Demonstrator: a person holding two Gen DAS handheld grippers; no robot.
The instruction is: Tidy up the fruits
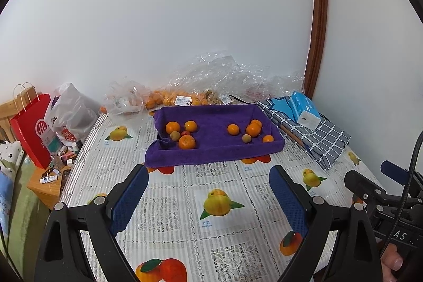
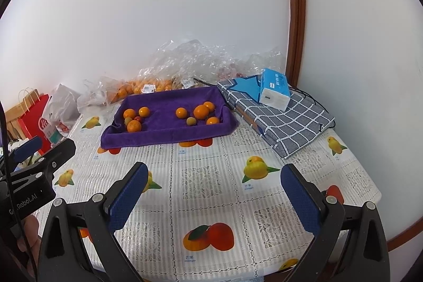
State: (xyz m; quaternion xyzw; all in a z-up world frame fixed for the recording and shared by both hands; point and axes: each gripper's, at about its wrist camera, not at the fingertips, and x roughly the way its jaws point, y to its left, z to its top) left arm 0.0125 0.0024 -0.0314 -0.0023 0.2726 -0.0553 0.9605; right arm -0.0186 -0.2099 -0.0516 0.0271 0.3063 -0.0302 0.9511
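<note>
A purple cloth-lined tray (image 1: 211, 152) (image 2: 164, 136) sits at the back of the table. It holds two loose groups of fruit. The left group (image 1: 182, 134) (image 2: 134, 118) has three oranges, a small brownish fruit and a small red one. The right group (image 1: 251, 132) (image 2: 199, 114) has several oranges and one brownish fruit. My left gripper (image 1: 208, 173) hangs open over the tablecloth, short of the tray, with nothing between its blue pads. My right gripper (image 2: 214, 171) is also open and empty, nearer the table's front right.
Clear plastic bags with more oranges (image 1: 171, 97) (image 2: 142, 86) lie against the wall behind the tray. A checked cloth bundle (image 1: 312, 136) (image 2: 280, 118) with a blue tissue pack (image 1: 304, 110) (image 2: 273, 89) lies right of the tray. A red paper bag (image 1: 31, 128) stands left, off the table.
</note>
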